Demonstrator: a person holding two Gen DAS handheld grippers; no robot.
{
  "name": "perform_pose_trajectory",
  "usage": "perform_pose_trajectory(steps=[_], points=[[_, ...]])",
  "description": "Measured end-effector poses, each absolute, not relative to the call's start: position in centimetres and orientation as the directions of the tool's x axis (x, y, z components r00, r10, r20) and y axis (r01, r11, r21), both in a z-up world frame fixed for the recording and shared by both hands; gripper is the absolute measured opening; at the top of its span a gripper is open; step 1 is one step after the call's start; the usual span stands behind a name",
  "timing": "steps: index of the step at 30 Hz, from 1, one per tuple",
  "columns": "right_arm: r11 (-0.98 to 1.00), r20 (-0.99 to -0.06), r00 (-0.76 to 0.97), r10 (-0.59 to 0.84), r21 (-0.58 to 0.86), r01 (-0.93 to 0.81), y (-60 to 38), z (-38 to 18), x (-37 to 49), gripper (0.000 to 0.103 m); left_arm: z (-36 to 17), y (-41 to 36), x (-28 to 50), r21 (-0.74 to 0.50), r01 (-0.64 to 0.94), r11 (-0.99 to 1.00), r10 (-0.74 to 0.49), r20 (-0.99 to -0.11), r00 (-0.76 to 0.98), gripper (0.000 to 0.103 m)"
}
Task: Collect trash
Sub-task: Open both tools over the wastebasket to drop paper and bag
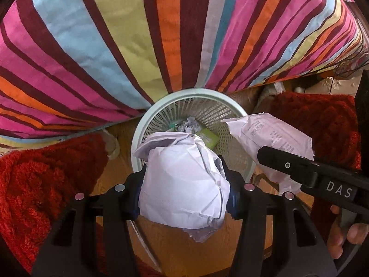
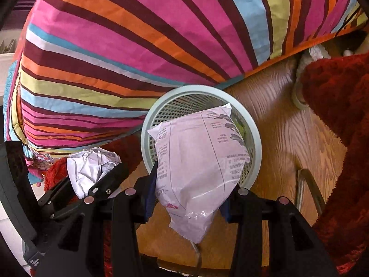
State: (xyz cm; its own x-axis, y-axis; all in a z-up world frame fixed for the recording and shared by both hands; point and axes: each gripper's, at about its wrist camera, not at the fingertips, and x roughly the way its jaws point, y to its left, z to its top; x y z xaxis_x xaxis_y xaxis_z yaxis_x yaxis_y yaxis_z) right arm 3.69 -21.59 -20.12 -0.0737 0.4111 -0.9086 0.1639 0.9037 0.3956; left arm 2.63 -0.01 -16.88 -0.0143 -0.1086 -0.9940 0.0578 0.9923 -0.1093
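While the crumpled paper ball (image 1: 182,184) and the white wrapper (image 2: 198,159) both hang over the mesh wastebasket (image 1: 138,136), clenched in the left gripper (image 1: 184,184) and right gripper (image 2: 191,194), release each squarely above the opening, clear of the rim beside the striped bedspread (image 1: 96,46).

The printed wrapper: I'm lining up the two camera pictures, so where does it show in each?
Left wrist view: the printed wrapper sits right of centre, over the basket's right rim, pinched by the right tongs.
Right wrist view: it hangs in the centre, between that camera's own fingers, covering the basket mouth.
Shared landmark: the pale mesh basket against the striped blanket.
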Motion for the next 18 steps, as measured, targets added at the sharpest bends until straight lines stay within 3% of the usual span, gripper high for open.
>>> perform_pose_trajectory(steps=[18], points=[[0.933,-0.924,-0.15,0.352,0.333,0.137,-20.6,-22.4,3.8,0.042,-19.9,0.0,2.4,-0.087,0.054,0.995,-0.077,-0.983,-0.166,0.053]])
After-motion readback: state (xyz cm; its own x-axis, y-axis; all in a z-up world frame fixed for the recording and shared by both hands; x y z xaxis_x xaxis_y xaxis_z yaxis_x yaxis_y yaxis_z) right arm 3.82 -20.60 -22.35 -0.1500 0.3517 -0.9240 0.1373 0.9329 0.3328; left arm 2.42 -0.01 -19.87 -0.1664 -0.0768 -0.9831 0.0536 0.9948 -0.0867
